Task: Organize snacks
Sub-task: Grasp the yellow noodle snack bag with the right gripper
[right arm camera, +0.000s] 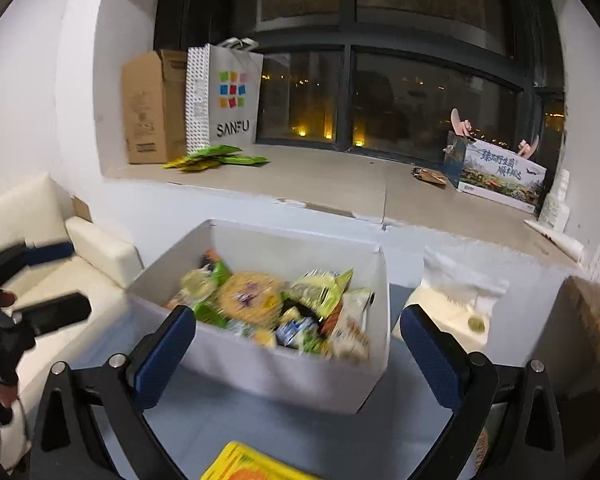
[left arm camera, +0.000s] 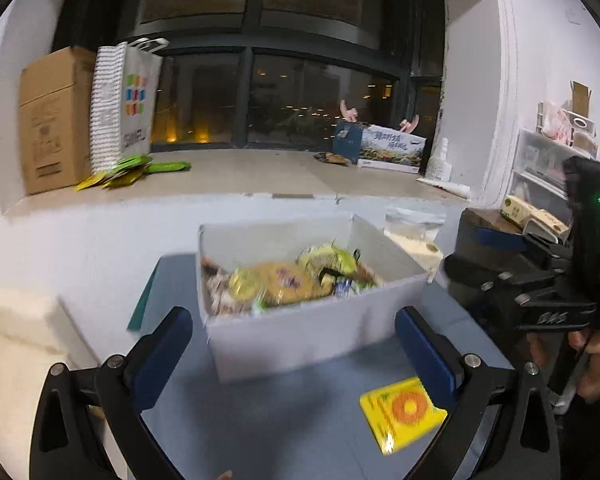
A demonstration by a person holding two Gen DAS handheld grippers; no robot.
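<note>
At the bottom of the left wrist view, the left gripper holds its two blue-padded fingers wide apart with nothing between them. Just inside the lower right finger, a yellow snack packet with an orange circle lies flat on the grey-blue tabletop. In the right wrist view, the right gripper likewise has its fingers spread wide and holds nothing; the same yellow packet shows at the bottom edge of that frame. Beyond the fingertips, in the middle of both views, an open white box stands on the table, filled with a blurred heap of snacks in yellow, green and blue wrappers. At the right edge of the left view, a person's hand grips the other gripper's black handle. A cream armchair sits at the left of the right view. Further back, a wide windowsill carries a brown cardboard box, a white SANFU shopping bag and green packets at upper left, and a printed carton at right. Dark windows show city lights behind.
</note>
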